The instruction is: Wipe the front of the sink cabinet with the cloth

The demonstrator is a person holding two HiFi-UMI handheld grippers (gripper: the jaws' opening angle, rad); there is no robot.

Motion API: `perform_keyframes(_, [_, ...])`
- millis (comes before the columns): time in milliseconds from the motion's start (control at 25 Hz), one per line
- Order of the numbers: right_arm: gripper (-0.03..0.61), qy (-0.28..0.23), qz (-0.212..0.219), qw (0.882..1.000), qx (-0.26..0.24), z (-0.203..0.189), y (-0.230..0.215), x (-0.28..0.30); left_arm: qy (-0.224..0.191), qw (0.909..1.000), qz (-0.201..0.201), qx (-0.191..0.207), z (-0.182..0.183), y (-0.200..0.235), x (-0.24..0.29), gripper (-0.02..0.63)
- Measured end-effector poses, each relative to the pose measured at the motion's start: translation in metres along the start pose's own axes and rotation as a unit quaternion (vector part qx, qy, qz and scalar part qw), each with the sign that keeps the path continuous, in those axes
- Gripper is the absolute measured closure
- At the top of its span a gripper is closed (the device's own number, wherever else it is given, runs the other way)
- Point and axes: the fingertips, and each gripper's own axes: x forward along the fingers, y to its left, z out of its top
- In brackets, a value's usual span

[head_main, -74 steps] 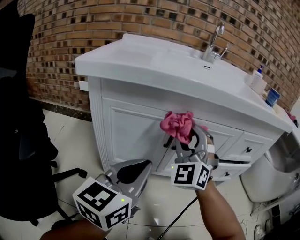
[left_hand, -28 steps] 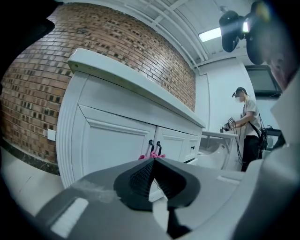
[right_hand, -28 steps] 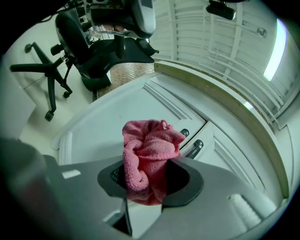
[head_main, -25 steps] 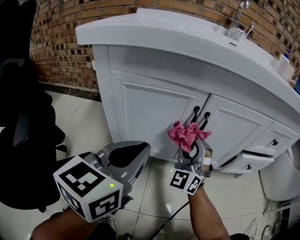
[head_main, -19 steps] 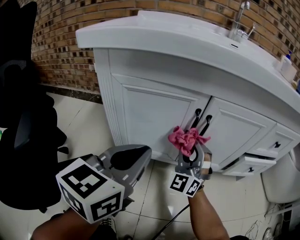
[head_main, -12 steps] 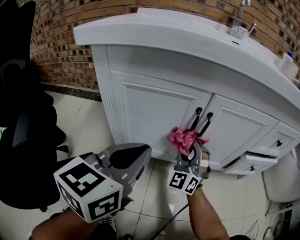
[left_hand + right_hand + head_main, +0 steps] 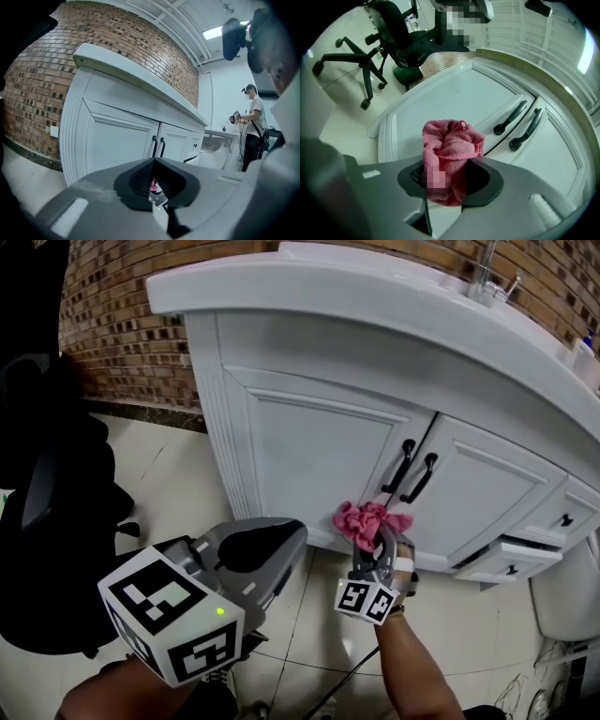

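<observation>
rose pink on the cloth (image 7: 370, 521), plain white over the sink cabinet (image 7: 309, 451), glossy black on its door handles (image 7: 417, 476). red-brown with scattered dark bricks across the wall (image 7: 112, 334), pale cream on the floor tiles (image 7: 173, 474), solid black on the office chair (image 7: 47, 549).

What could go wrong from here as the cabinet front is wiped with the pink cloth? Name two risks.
1. The pink cloth is bunched in the right gripper, so loose folds could snag on the black door handles close above it.
2. A drawer to the right stands slightly open; a sweep that way might catch its edge.
</observation>
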Motion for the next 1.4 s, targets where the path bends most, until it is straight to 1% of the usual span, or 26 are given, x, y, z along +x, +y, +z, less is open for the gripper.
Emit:
perform_keyframes(280, [0.428, 0.019, 0.031, 0.999, -0.005, -0.020, 0.030, 0.000, -0.001, 1.0000, 0.005, -0.003, 0.000, 0.004, -0.005, 0.611])
perform_keyframes(520, [0.428, 0.047, 0.069, 0.996, -0.012, -0.043, 0.064, 0.001, -0.001, 1.0000, 0.007, -0.002, -0.001, 0.006, -0.008, 0.611])
perform_keyframes(760, [0.426, 0.054, 0.075, 0.996, -0.008, -0.050, 0.077, 0.000, 0.004, 1.0000, 0.007, -0.002, -0.003, 0.007, -0.009, 0.611])
perform_keyframes(1000, [0.427, 0.092, 0.119, 0.989, -0.012, -0.074, 0.107, 0.000, 0.003, 1.0000, 0.007, -0.003, -0.004, 0.009, -0.013, 0.611])
perform_keyframes(1120, [0.428, 0.097, 0.121, 0.988, -0.012, -0.077, 0.109, 0.000, 0.003, 0.9999, 0.009, -0.004, -0.004, 0.011, -0.017, 0.611])
perform_keyframes(1320, [0.428, 0.109, 0.129, 0.985, -0.019, -0.078, 0.112, 0.001, -0.013, 0.9998, 0.014, -0.006, 0.002, 0.014, -0.029, 0.611])
perform_keyframes(1400, [0.428, 0.114, 0.130, 0.985, -0.018, -0.079, 0.112, 0.001, -0.013, 0.9998, 0.014, -0.005, 0.001, 0.014, -0.034, 0.611])
